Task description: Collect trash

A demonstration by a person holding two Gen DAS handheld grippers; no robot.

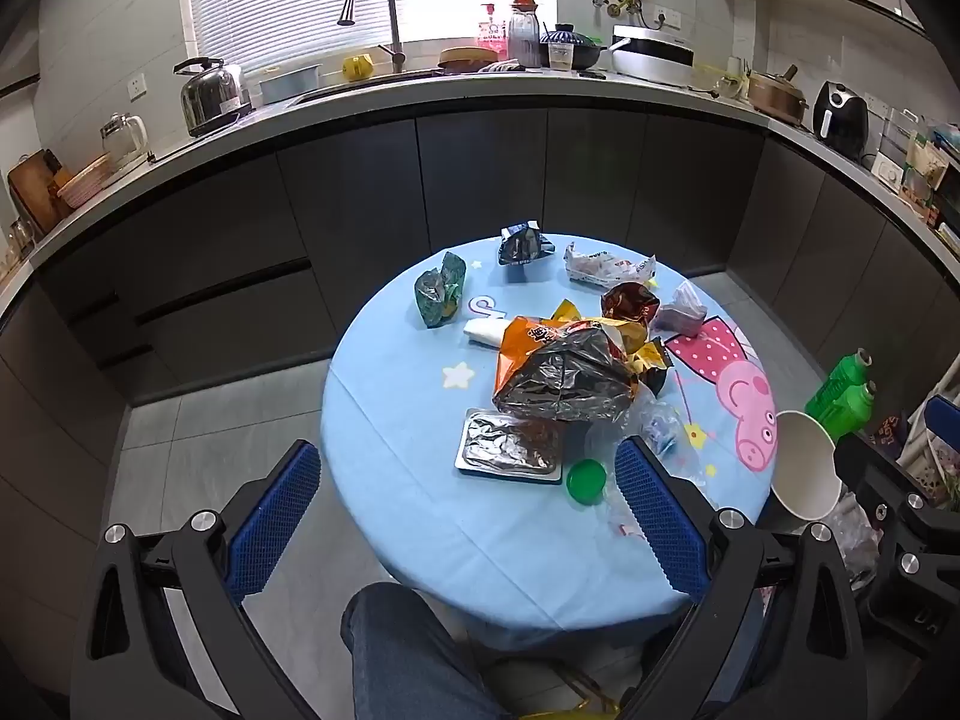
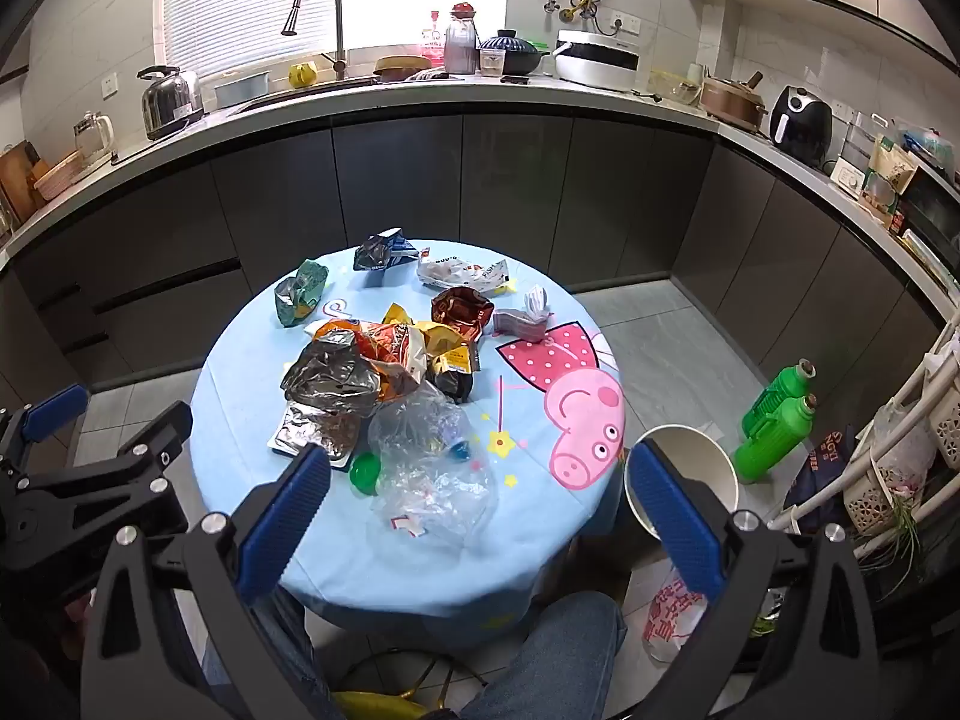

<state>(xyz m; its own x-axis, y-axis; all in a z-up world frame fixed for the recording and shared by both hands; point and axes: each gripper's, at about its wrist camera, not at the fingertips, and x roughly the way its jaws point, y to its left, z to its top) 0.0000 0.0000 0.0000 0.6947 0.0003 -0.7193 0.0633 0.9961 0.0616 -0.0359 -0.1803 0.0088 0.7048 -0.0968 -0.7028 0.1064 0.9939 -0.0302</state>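
both grippers are held above the near edge of the round bench point(image 1: 420, 516), left gripper point(image 1: 468, 516) and right gripper point(image 2: 480, 516) each with fingers spread wide apart and holding nothing. the trash lies on the blue cloth: a large orange and silver foil bag point(image 1: 564, 378) at the centre, a foil tray point(image 1: 510, 444) and green lid point(image 1: 585, 480) just in front of it, crumpled clear plastic point(image 2: 432, 468) nearest the right gripper. a white paper bucket point(image 2: 684, 468) stands off the bench's right edge, close to two green bottles point(image 2: 774, 426) on the floor.
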